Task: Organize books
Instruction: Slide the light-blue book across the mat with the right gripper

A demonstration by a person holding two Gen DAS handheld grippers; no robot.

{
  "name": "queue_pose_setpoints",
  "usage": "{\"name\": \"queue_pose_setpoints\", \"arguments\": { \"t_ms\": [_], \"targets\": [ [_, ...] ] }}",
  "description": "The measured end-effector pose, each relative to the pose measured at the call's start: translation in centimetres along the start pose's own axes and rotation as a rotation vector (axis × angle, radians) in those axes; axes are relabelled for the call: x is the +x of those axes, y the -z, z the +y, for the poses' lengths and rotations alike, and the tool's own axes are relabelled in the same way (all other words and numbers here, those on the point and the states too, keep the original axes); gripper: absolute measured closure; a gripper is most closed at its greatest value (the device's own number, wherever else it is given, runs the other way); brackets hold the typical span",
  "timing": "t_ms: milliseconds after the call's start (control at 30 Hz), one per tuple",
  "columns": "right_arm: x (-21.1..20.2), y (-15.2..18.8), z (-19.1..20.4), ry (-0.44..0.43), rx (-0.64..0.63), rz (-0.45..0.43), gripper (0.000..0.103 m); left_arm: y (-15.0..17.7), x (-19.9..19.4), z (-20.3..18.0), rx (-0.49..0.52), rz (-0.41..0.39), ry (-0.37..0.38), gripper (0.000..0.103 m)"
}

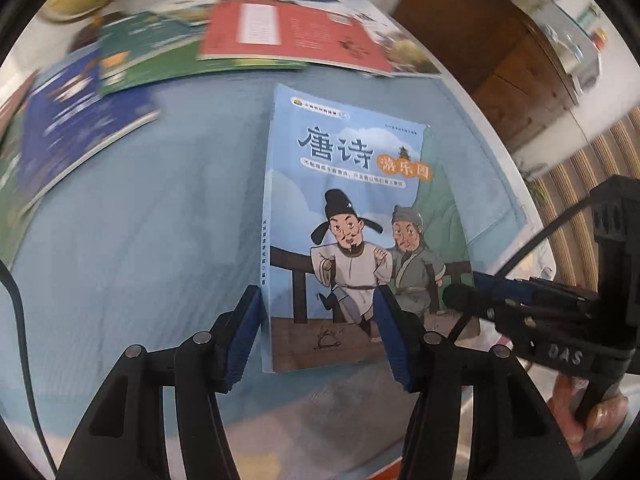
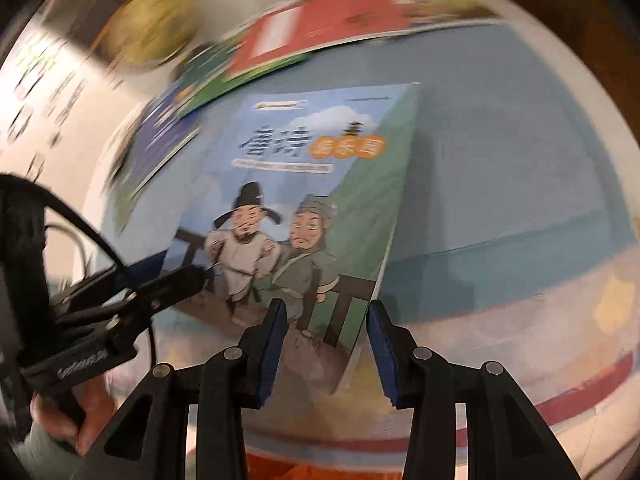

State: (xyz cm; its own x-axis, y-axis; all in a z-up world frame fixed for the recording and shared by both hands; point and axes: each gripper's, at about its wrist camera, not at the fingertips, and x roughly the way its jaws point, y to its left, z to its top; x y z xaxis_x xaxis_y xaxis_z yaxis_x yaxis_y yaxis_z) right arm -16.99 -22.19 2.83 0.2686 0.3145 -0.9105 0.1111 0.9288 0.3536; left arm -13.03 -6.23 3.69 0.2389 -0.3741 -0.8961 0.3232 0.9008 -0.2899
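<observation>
Left claw [image 1: 318, 334] partly open, blue pads straddling the spine-side near corner of the light-blue paperback with two cartoon figures on its cover [image 1: 360, 216]; left pad at the spine, right pad over the cover. Right claw [image 2: 328, 350] narrower, bracketing the opposite near corner. Actual pad pressure: cannot tell. Paperback over the blue-covered bench [image 1: 140, 240], near red [image 1: 296, 36], green [image 1: 148, 56] and dark-blue [image 1: 76, 120] books.

The book [image 1: 360, 216] has a glossy paper cover. The blue cloth [image 1: 140, 240] on the surface looks matt and finely woven. Both grippers' frames are matt black plastic with small metal pins, their pads [image 1: 246, 336] ribbed blue.
</observation>
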Motion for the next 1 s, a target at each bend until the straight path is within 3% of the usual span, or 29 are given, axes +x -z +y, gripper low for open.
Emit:
{"name": "queue_pose_setpoints", "arguments": {
  "t_ms": [233, 400, 467, 567, 733, 867, 1000],
  "targets": [
    [-0.9, -1.2, -2.0, 0.027, 0.189, -0.044, 0.062, -0.2, 1.9, -0.7, 0.097, 0.093, 0.045, 0.05],
    [-1.1, -2.6, -2.8, 0.076, 0.203, -0.039, 0.061, -1.6, 1.0, 0.6, 0.109, 0.086, 0.087, 0.05],
    [0.0, -3.2, -2.5, 0.092, 0.207, -0.026, 0.061, -2.6, 1.6, 0.8, 0.13, 0.104, 0.123, 0.057],
    [0.6, -3.9, -2.4, 0.127, 0.193, -0.026, 0.06, -3.1, 2.9, 0.7, 0.153, 0.139, 0.164, 0.057],
    [0.8, -4.4, -1.5, 0.174, 0.116, -0.015, 0.059, -2.7, 2.9, -0.4, 0.192, 0.109, 0.124, 0.056],
    [0.9, -5.4, -1.8, 0.144, 0.08, 0.039, 0.057, -3.3, 3.5, -1.4, 0.196, 0.107, 0.074, 0.055],
    [0.9, -7.3, -1.7, 0.127, -0.005, 0.079, 0.057, -3.3, 3.6, -1.9, 0.129, 0.091, 0.021, 0.055]
  ]
}}
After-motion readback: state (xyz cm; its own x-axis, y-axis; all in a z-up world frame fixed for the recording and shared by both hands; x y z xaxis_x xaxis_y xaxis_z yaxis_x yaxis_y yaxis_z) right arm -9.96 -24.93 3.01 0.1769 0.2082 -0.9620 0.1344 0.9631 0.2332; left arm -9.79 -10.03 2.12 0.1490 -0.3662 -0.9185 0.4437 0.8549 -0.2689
